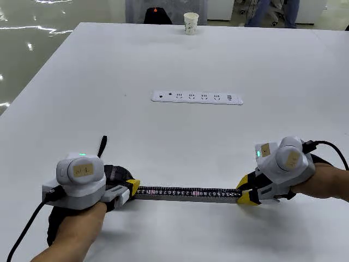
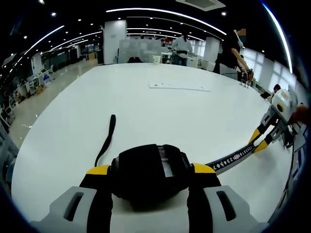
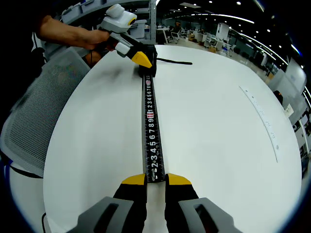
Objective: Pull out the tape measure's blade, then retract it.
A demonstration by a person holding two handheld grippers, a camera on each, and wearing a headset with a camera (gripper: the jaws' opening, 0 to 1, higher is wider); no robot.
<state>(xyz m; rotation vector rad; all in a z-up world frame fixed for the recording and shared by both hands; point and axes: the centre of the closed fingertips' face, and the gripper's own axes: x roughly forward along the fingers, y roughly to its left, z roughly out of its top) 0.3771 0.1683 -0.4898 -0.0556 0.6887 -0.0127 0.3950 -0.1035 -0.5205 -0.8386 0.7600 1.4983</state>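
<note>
The tape measure's black case (image 2: 150, 172) sits clamped between the fingers of your left gripper (image 1: 128, 191). They close on its two sides, low over the white table (image 1: 163, 60). That hold looks meant to anchor the case so it cannot slide while the other end is drawn away.

From the case the blade (image 3: 150, 121) runs straight across to your right gripper (image 3: 155, 180). Its fingers are nearly closed and pinch the blade's free end between their yellow tips. The blade lies flat with its numbers up, taut from one pair of fingers to the other. I judge that the pull-out is well along and the retraction has not yet begun. Keeping both pairs of fingers in line with the blade should stop it twisting or kinking.

The case's black wrist strap (image 2: 108, 138) trails loose on the table, just outboard of the left fingers and clear of the blade.

Well beyond both sets of fingertips lies a white power strip (image 1: 196, 97). Farther still, at the table's far edge, stands a paper cup (image 1: 191, 23). Neither is in the blade's path.

By count there are:
- one tape measure
- one blade
- one strap
- two grippers
- one power strip
- one cup
</note>
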